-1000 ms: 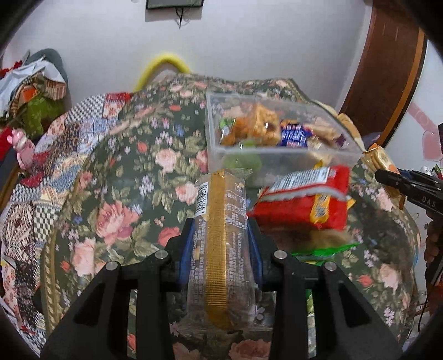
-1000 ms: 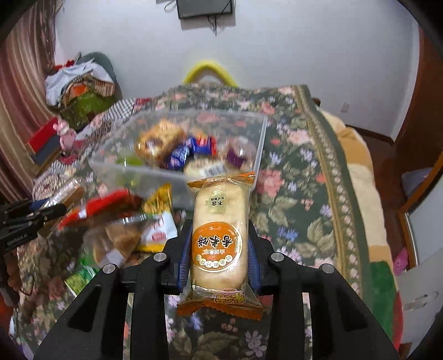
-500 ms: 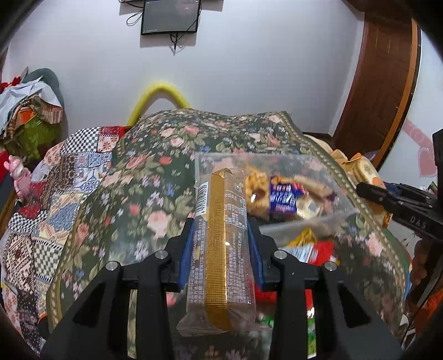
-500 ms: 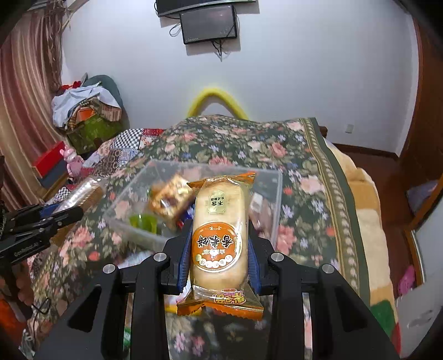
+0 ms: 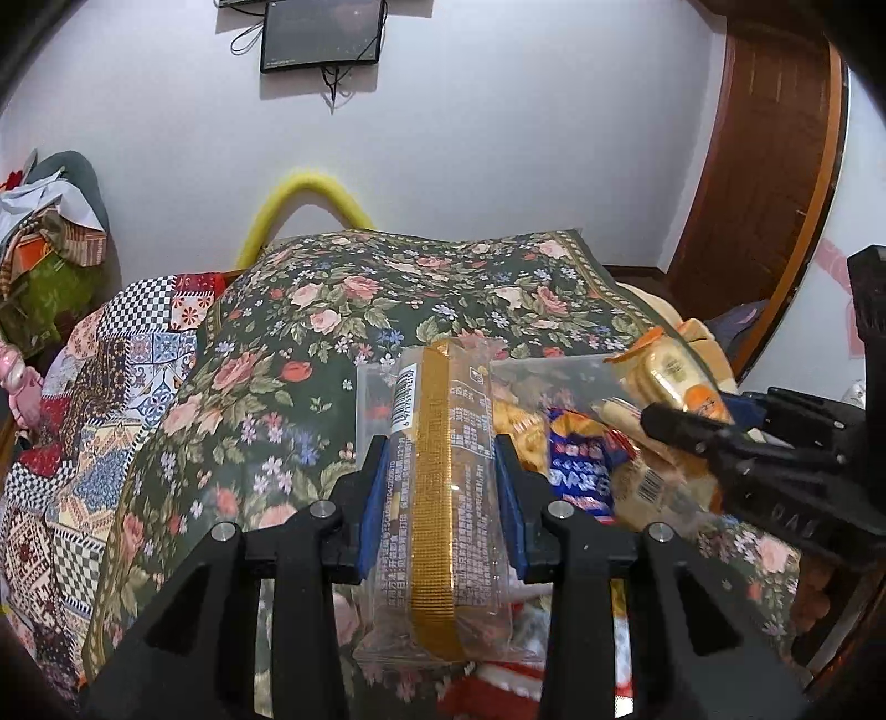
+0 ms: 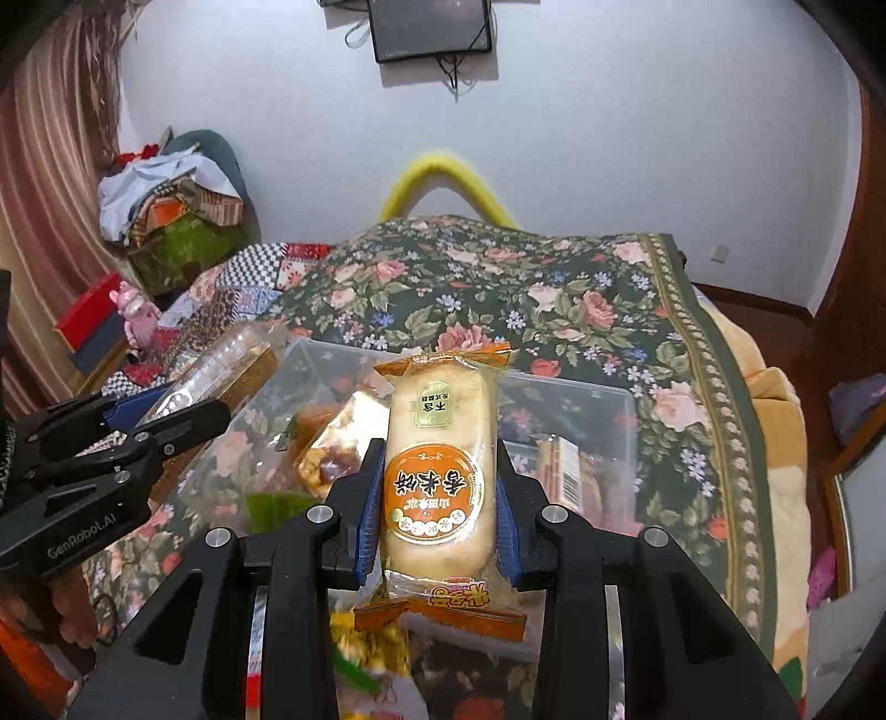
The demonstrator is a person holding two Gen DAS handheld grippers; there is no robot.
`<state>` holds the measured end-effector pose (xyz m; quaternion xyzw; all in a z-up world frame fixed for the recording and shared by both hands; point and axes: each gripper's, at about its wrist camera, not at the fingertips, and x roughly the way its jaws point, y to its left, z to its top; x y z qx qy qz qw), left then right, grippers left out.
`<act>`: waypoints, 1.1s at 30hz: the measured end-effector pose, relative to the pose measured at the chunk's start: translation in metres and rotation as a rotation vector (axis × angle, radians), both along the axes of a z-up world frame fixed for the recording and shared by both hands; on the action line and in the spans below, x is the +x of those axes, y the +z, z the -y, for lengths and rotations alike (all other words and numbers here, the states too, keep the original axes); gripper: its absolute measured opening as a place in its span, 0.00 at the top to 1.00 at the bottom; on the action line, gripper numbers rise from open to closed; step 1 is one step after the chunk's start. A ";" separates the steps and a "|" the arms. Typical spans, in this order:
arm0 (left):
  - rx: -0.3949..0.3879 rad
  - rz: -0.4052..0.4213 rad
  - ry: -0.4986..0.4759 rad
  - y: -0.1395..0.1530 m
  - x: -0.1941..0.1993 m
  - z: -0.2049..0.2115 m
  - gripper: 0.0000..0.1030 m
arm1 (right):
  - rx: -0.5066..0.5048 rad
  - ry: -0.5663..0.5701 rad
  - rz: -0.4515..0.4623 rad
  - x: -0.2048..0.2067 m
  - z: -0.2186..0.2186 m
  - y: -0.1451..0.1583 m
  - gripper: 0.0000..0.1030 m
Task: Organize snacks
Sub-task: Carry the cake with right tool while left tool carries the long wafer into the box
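left hand-held gripper [image 5: 440,476] tight around crinkly clear gold-striped packet [image 5: 443,498], right hand-held gripper [image 6: 437,498] around glossy rice-cake pack [image 6: 437,471]

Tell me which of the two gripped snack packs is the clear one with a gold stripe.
The pack in the left gripper: a clear wrapper with a gold stripe and barcode. The right gripper holds a rice cracker pack with an orange round label.

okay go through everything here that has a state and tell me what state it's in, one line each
left tool: shut on the clear gold-stripe packet, held up.
right tool: shut on the orange rice cake packet, held up.
clear plastic bin: lidless, partly filled with snacks, on the floral blanket.
wall screen: dark.
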<state>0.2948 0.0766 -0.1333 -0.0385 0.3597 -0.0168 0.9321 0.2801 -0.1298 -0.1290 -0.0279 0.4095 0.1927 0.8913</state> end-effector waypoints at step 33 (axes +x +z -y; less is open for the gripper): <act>-0.034 -0.061 -0.011 -0.012 0.013 -0.006 0.55 | -0.056 0.008 -0.074 0.017 -0.006 -0.013 0.51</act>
